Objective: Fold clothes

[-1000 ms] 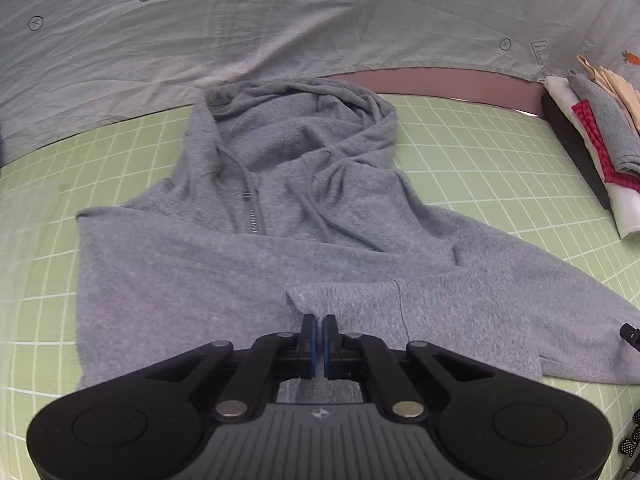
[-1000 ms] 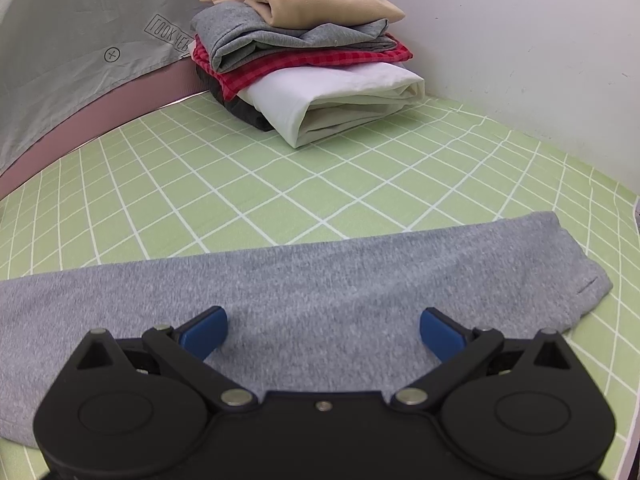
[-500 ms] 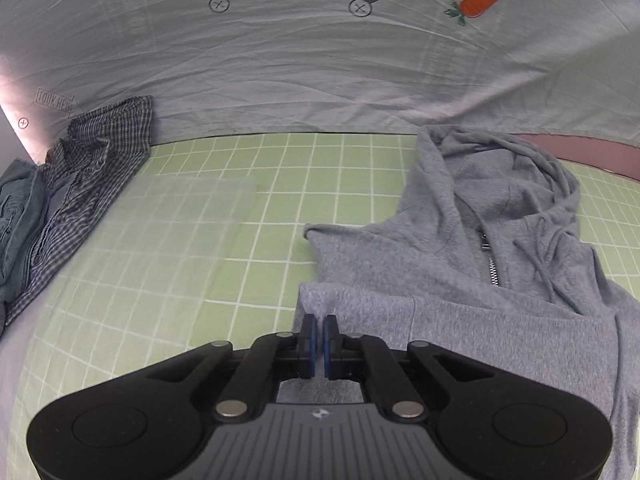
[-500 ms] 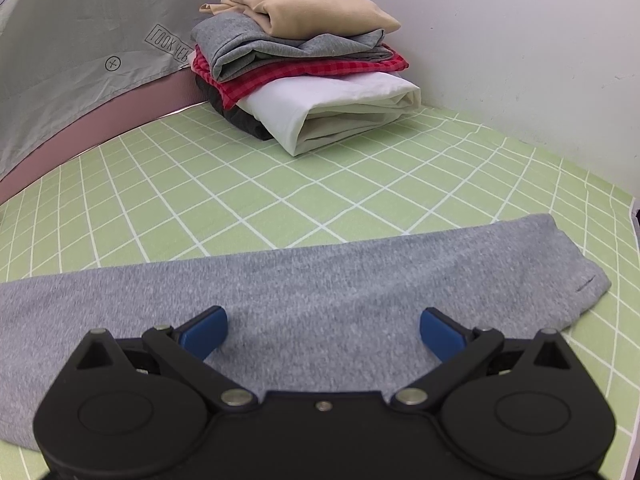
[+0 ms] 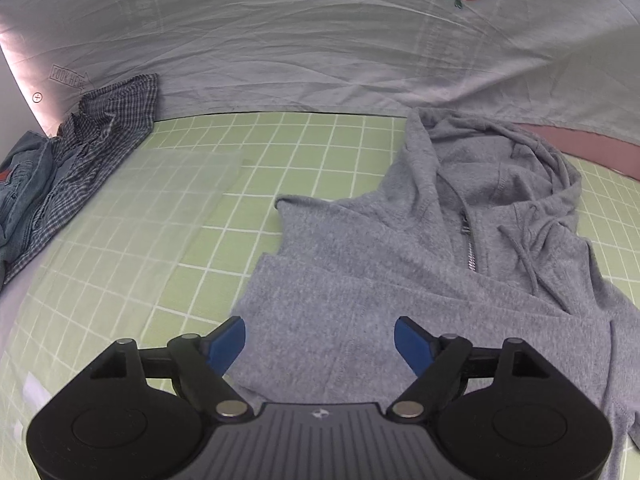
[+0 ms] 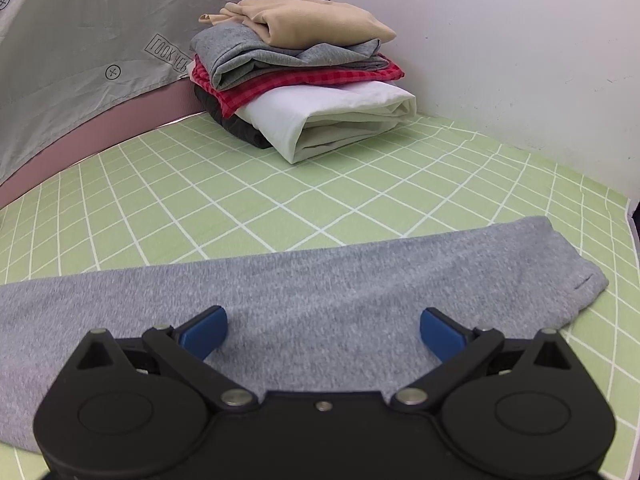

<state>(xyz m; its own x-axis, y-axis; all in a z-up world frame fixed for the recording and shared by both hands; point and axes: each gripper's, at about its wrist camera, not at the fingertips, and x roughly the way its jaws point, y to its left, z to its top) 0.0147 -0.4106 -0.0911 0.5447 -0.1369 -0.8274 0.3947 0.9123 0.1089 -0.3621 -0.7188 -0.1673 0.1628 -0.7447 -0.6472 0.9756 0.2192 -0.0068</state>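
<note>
Now opening wide, left gripper [image 5: 319, 339], blue pads [image 5: 225, 343] spread far apart over the gray hoodie [image 5: 420, 280], with gray cloth lying between them but not pinched. Nothing held. Hoodie flat on the green checked mat [image 5: 192, 240], hood [image 5: 492, 160] bunched up toward the back by the gray sheet [image 5: 320, 52], zipper [image 5: 471, 254] and cord showing, one side folded in over the front. Right gripper [image 6: 323, 331] open wide too, hovering low over the hoodie's long gray sleeve [image 6: 320, 288], pads on either side and not squeezing it; hard to tell whether touching the cloth. Sleeve stretched flat across the mat [image 6: 280, 200], cuff out to the right. Far behind, in the corner by the white wall [image 6: 500, 40], a neat stack of folded clothes [image 6: 304, 80]: tan on top, then gray, red checked, white, and dark at the bottom. Off to the left side in the left view, a crumpled plaid shirt [image 5: 96, 140] next to some blue denim [image 5: 20, 184].
</note>
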